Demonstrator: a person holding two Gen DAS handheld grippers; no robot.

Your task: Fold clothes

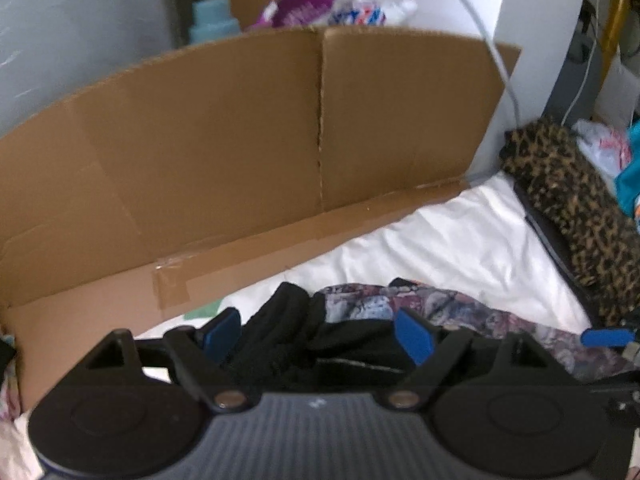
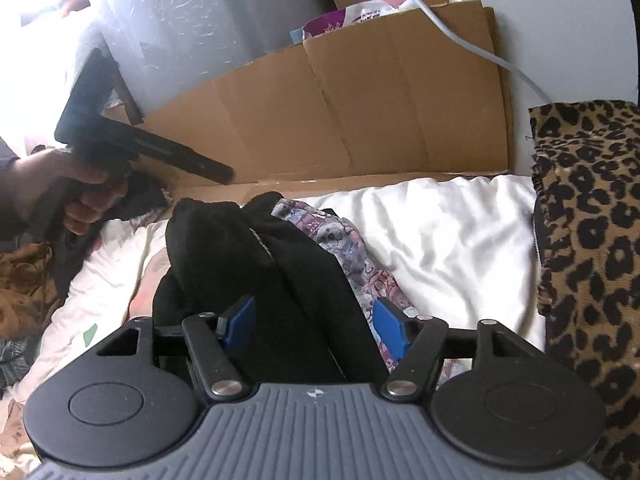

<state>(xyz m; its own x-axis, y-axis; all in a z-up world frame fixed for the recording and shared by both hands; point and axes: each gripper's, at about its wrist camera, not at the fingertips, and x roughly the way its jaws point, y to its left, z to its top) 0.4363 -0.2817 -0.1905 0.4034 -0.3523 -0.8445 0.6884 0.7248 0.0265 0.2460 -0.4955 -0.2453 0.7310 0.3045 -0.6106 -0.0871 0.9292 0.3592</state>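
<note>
A black garment [image 2: 248, 256] lies bunched on the white bedsheet [image 2: 448, 232], with floral patterned cloth [image 2: 344, 248] showing along its right side. My right gripper [image 2: 314, 326] hovers over the near end of it, its blue pads apart and the black cloth between them; no clear pinch shows. In the left wrist view the same black garment [image 1: 288, 332] and floral cloth [image 1: 400, 300] sit under my left gripper [image 1: 318, 336], whose pads stand wide. A hand [image 2: 80, 192] holds the left gripper at the far left.
A brown cardboard sheet [image 1: 240, 140] stands along the wall behind the bed. Leopard-print fabric [image 2: 588, 240] is piled on the right. A grey cable [image 2: 460, 36] hangs across the cardboard. Brown crumpled cloth [image 2: 24, 284] lies at the left edge, and plastic bags [image 1: 604, 148] at the far right.
</note>
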